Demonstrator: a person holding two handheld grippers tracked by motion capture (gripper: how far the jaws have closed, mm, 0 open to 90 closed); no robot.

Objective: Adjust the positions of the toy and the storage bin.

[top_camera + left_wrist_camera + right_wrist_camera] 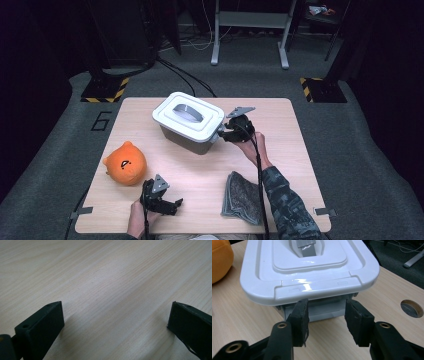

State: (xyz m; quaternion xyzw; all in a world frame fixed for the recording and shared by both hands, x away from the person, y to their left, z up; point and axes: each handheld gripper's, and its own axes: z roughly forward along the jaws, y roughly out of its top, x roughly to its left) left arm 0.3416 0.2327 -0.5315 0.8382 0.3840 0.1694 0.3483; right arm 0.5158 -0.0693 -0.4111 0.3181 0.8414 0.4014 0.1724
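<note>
Reaching level, right gripper (325, 315) jaws under white bin (309, 277) lid edge

A pale wooden desk (295, 165) sits on grey carpet (380, 165), a round hole (411, 308) cut in its top. Beyond its far edge, a white metal frame (250, 25) on two feet, loose cables (185, 75) trailing across the floor. Yellow-black hazard tape (105, 92) marks dark stand bases off both far corners. The surroundings look like black curtain, too dim to confirm.
</note>
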